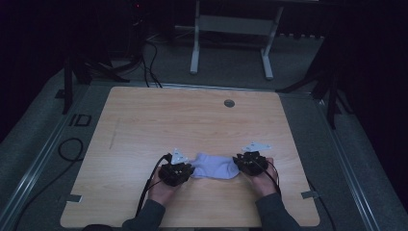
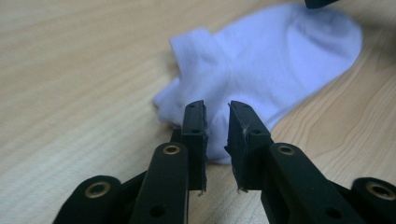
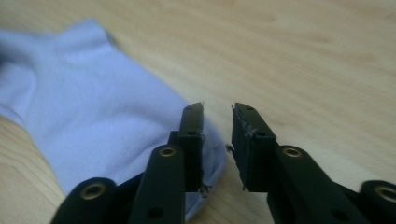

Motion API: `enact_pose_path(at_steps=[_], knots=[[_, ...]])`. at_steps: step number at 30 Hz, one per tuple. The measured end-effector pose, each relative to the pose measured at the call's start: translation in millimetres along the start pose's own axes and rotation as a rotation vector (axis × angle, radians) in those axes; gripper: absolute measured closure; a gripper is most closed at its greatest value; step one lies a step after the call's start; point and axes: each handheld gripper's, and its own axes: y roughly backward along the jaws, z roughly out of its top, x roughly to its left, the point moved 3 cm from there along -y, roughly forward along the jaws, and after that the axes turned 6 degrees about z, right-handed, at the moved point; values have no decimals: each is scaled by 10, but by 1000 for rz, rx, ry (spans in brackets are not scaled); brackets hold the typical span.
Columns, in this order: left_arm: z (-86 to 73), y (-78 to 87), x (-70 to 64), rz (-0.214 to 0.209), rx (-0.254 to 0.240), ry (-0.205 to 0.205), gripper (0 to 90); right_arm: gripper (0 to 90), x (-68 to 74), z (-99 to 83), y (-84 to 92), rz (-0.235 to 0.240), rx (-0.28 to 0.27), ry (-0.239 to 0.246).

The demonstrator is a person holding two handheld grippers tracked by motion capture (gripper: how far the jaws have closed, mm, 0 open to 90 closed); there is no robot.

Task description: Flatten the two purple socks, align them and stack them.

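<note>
A pale lilac ankle sock lies flat on the wooden table near its front edge, cuff end to the left and toe to the right. At the cuff end, my left gripper is open; in the left gripper view its jaws stand a little apart over the sock's edge without pressing on it. My right gripper is at the toe end. Its jaws are apart too, with bare wood in the gap and the sock's toe beside the left jaw.
A round grey grommet sits in the tabletop near its far edge. A black cable loops on the floor to the left of the table. A white frame on legs stands behind the table. Tripod legs stand at the right.
</note>
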Motion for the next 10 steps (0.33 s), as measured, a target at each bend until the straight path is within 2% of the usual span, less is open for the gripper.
enact_pose_path(at_steps=[3,10], knots=[[14,52,58,12,-14,14,754,675,-53,-1,51,-6,-12,-11],[-4,69,230,64,-6,48,729,651,-183,-40,100,-22,-16,-37]])
